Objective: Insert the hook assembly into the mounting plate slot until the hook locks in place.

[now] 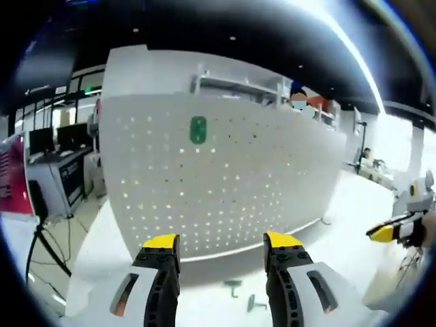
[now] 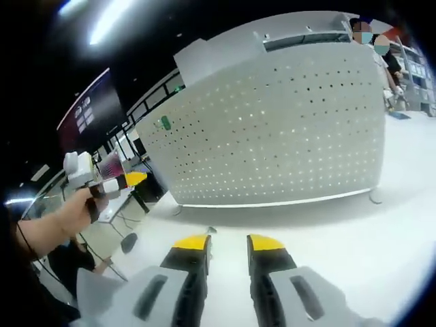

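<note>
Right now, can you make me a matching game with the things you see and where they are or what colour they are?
Things:
1. pegboard
2. green piece
3. small hooks
4. left gripper

Match with:
A. lying on the white table
B. stuck on the board's face
C. jaws apart, yellow tips
D. standing upright, white, full of holes

Pairs: 1-D, 2-B, 3-A, 4-C

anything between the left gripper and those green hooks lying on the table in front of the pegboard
Nothing visible does. The two small green hooks lie on the bare white table just ahead of the left gripper, between its open yellow-tipped fingers. The white perforated pegboard, with one green hook piece mounted, stands behind them.
</note>
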`<state>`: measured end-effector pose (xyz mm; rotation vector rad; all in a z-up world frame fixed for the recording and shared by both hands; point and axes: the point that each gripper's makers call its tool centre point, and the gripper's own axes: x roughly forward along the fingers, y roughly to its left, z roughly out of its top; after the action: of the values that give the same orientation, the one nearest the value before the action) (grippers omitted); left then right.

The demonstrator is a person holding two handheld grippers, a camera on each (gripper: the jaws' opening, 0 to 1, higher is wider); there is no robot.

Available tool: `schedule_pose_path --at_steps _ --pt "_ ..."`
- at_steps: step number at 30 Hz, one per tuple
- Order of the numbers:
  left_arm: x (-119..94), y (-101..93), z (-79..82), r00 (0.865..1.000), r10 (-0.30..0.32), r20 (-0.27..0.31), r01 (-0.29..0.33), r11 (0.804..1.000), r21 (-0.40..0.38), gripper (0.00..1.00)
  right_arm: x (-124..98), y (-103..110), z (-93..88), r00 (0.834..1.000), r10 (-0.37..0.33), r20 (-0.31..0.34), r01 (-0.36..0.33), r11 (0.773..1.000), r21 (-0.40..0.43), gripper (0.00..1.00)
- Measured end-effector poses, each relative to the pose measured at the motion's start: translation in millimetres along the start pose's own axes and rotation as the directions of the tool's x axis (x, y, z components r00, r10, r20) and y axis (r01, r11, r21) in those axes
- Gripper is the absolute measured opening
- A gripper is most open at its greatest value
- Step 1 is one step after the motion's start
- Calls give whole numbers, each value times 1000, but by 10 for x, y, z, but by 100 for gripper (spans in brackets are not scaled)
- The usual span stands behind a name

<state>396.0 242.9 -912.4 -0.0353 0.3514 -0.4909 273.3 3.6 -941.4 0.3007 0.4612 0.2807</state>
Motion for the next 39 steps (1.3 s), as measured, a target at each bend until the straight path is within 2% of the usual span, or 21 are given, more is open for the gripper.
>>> schedule_pose_path --at_steps 3,5,8,14,22,27,30,35,39 --pt "-124 -49 -271 998 -10 -60 9 1000 -16 51 -56 -20 -19 1000 -11 3 11 1000 -14 19" --pt "-203 -121 -382 996 -27 -79 24 999 -41 52 -99 -49 -56 1000 -19 2 19 1000 -16 19" --pt "-316 -249 -526 991 -53 -123 49 998 -36 54 -170 -87 -133 999 -33 -7 33 999 -17 19" --pt "-469 -447 -710 981 -101 -165 93 994 -56 55 -301 -146 -379 998 -53 -46 52 998 -28 19" --pt "-664 -709 -956 961 -158 -226 144 987 -76 54 -375 -214 -863 985 -61 -162 57 998 -31 19" --pt "-778 -821 -1031 954 -179 -242 162 983 -89 54 -267 -264 -1119 969 -63 -240 53 998 -45 19" --pt "-853 -833 -1051 952 -183 -247 164 982 -94 54 -155 -315 -1217 962 -69 -264 57 997 -53 19" --pt "-961 -746 -1101 951 -170 -257 143 983 -118 54 62 -416 -1355 951 -89 -297 74 995 -62 19" --pt "-1022 -640 -1129 953 -160 -259 129 983 -132 54 223 -506 -1432 941 -124 -314 120 992 -31 20"
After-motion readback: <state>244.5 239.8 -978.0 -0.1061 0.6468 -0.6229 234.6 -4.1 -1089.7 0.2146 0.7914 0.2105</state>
